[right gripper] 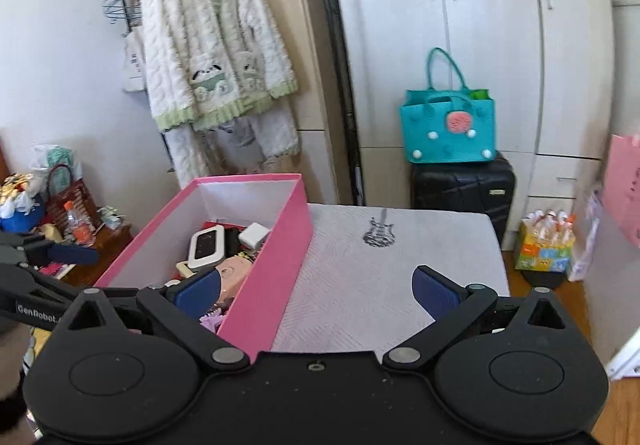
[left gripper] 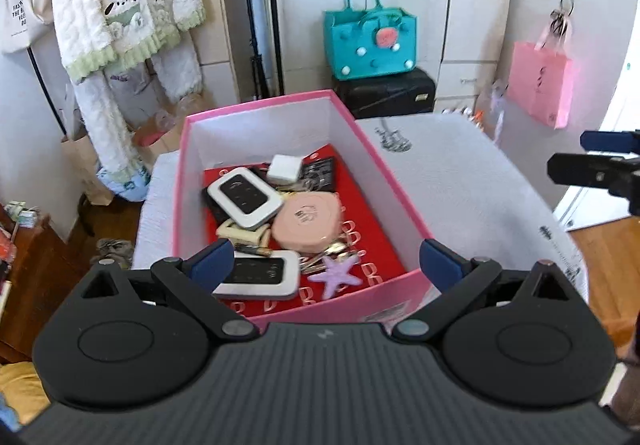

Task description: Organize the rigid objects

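The left gripper is held over the near end of the pink box, with its 2 fingers spread wide and nothing between them. The right gripper is also spread and empty, and it is placed partly over the right wall of the box and partly over the white mat. The rigid objects are found inside the box: 2 white routers, a pink round case, a white charger, a purple star and keys, all touching or overlapping. A wrong grasp is judged likely, because the pieces are crowded and a neighbour could be caught together. The thin wall could also be struck by a finger, and the box pushed.
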`<state>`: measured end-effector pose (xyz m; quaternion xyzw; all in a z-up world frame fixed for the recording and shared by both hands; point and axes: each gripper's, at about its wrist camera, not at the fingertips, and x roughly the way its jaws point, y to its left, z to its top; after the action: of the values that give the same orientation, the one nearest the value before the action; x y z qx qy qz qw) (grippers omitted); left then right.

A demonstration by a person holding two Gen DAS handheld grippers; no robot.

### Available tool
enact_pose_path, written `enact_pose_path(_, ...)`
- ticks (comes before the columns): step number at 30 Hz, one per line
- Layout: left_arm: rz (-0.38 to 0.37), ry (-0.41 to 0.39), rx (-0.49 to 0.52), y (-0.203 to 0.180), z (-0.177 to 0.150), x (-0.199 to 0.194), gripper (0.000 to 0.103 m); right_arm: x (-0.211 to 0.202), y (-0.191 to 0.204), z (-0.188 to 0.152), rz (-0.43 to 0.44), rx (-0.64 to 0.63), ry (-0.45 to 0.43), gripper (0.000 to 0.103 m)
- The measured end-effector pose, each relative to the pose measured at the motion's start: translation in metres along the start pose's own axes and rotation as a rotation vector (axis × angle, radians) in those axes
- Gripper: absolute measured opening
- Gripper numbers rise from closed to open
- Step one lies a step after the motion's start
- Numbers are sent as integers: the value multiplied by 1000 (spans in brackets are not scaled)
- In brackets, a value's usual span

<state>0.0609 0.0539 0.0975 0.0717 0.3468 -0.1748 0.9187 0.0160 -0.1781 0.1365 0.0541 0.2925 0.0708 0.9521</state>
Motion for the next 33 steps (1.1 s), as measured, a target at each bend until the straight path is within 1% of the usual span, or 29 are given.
enact_pose_path(2, 30, -15, -36, -1, -6, 0, 101, -4, 1, -4, -25, 23, -17, 103)
enact_pose_path(4, 73, -30, -73, -1, -8, 0, 101, -8, -1, -6, -16, 46, -36, 103)
enact_pose_path(6, 133, -58, -80, -4, -9, -4, 101, -11, -2, -8, -2, 51, -40, 103)
enact_pose_path(8, 176, -75, -78, -7, -11, -6, 103, -14, 0, -11, -25, 37, -45, 103)
enact_pose_path(10, 164, -69, -82, -8, -12, -7, 103, -16, 4, -15, -55, 14, -45, 103)
enact_pose_path(12, 131, -43, -86, -8, -13, -3, 103, -15, 6, -18, -55, 0, -39, 103)
enact_pose_path(13, 126, -29, -93, -8, -15, -1, 103, -15, 6, -19, -51, 1, -39, 103)
enact_pose_path(16, 126, -15, -120, -10, -19, 3, 103, -15, 6, -25, -66, 3, -36, 103)
enact_pose_path(18, 148, -18, -129, -12, -22, 2, 103, -14, 7, -28, -85, 7, -31, 103)
enact_pose_path(22, 173, -21, -116, -19, -27, -2, 103, -13, 7, -32, -114, 8, -23, 103)
enact_pose_path(29, 139, -41, -93, -32, -31, -14, 103, -16, 5, -36, -128, 11, -23, 103)
enact_pose_path(33, 141, -24, -91, -36, -34, -15, 103, -16, 5, -41, -125, 13, -17, 103)
